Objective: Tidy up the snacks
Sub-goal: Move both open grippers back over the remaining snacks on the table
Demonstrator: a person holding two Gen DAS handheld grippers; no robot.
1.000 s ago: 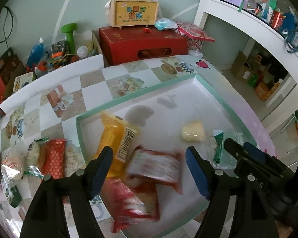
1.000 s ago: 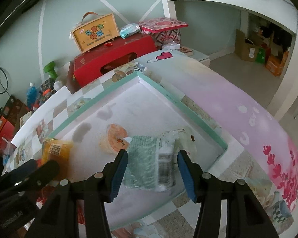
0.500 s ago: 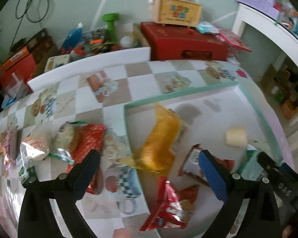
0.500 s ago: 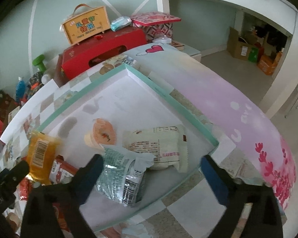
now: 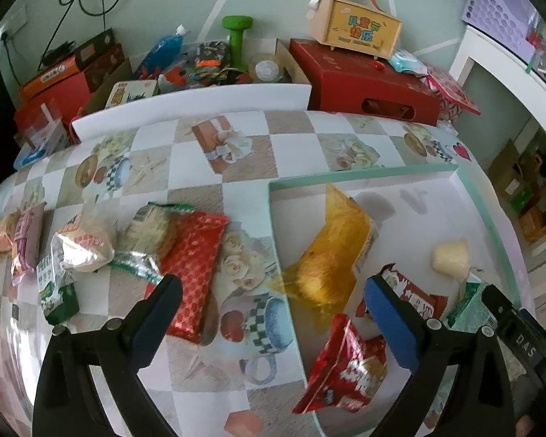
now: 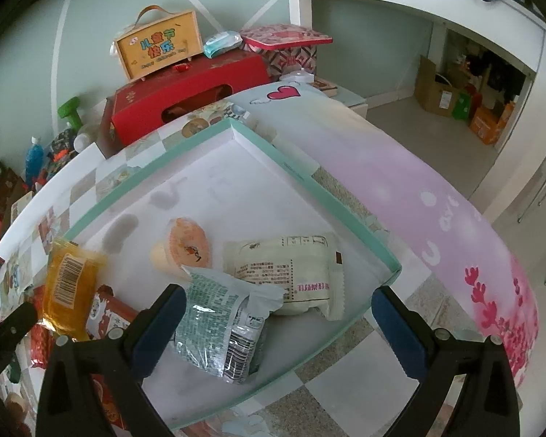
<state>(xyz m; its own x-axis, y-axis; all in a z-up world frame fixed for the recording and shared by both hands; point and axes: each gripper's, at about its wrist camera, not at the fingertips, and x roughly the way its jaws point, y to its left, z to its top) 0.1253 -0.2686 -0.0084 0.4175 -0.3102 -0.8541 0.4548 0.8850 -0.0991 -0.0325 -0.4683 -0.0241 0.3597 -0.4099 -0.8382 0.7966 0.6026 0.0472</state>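
A shallow white tray with a mint-green rim (image 5: 364, 173) (image 6: 331, 196) lies on the table. In it are a yellow packet (image 5: 336, 251) (image 6: 69, 284), red packets (image 5: 349, 367), a small cream snack (image 5: 451, 256), a round orange snack (image 6: 187, 245), a cream wrapper (image 6: 291, 273) and a green-printed bag (image 6: 222, 327). My left gripper (image 5: 273, 313) hangs open over the tray's left rim, nothing between its fingers. My right gripper (image 6: 275, 322) stands open above the green-printed bag, pads clear of it. Left of the tray lie a red patterned packet (image 5: 194, 273) and several more snacks (image 5: 83, 244).
Behind the table stand a red box (image 5: 364, 80) (image 6: 189, 94), a yellow carry case (image 5: 356, 25) (image 6: 160, 43) and a green dumbbell (image 5: 236, 40). Cardboard boxes and clutter fill the left back. A pink cloth (image 6: 418, 196) covers the table's right side, with floor beyond it.
Both grippers have opened wide. The right one let the green-printed bag fall into the tray. The left one let go of a red packet and swung left over the tray's rim.
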